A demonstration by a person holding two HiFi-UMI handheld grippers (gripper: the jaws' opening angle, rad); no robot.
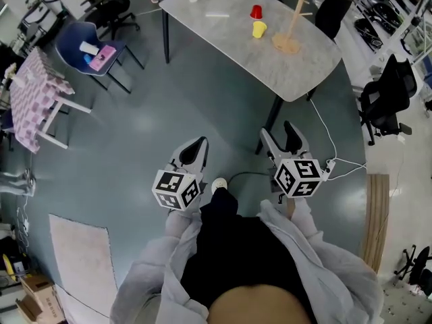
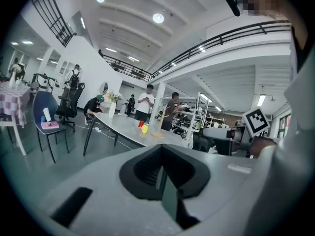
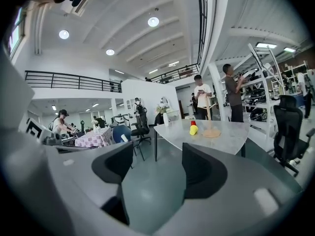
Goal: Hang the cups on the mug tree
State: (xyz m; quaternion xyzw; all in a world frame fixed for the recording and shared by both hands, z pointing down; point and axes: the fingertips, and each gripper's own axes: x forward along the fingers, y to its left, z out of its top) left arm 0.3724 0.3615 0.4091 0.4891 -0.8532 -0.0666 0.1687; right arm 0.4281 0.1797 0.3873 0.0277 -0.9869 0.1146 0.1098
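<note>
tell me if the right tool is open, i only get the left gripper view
observer: yes, the right tool is open, jaws apart with nothing between them.
operator: anything hung on the tree yet
observer: no, the head view shows the mug tree with bare pegs. The red cup and yellow cup sit on the table beside it.
operator: anything in my way on the right
observer: a white cable lies on the floor, from near the table leg toward the right tool.
</note>
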